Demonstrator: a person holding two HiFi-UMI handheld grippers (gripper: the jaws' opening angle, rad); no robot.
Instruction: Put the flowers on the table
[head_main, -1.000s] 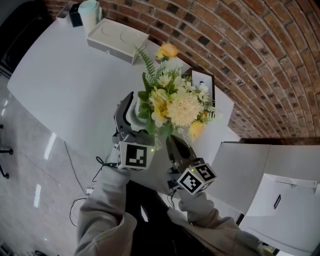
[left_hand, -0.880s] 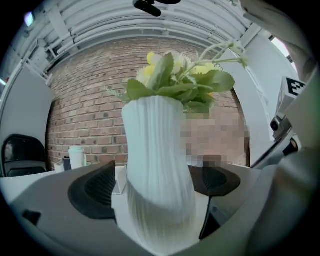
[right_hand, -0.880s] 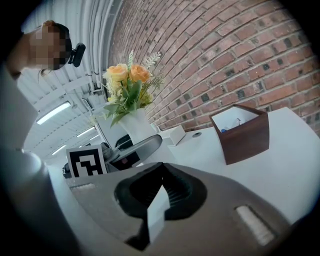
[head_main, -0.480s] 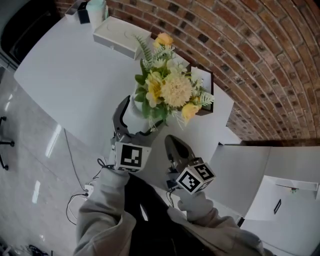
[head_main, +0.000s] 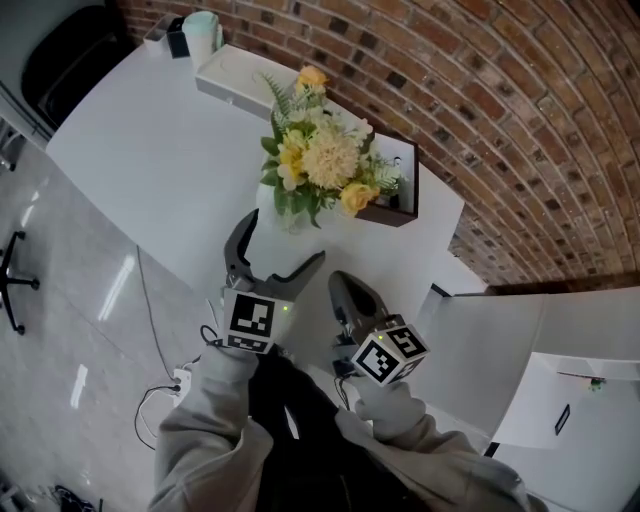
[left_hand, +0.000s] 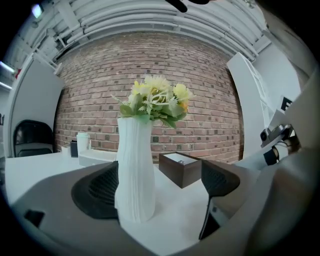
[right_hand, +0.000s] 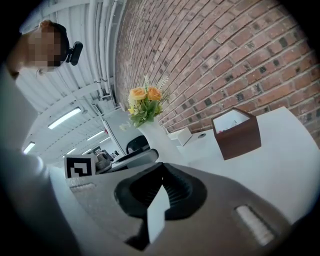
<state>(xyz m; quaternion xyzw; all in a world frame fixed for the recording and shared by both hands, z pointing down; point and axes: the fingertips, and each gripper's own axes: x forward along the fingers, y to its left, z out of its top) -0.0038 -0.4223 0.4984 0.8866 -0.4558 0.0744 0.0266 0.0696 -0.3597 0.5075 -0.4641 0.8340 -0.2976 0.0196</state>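
Where the table (head_main: 150, 150) is backed by the brick wall (head_main: 480, 90), the flowers (head_main: 320, 160) are stood on it in a vase (left_hand: 134, 170) | left gripper (head_main: 285, 238) is spread, clear of the vase | right gripper (head_main: 347, 282) is closed on nothing | floor (head_main: 60, 300) is seen open beyond the near table edge

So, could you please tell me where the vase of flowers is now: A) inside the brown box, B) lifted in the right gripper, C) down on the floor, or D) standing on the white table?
D: the vase stands upright on the white table, near the brown box, and the left gripper has its jaws apart.
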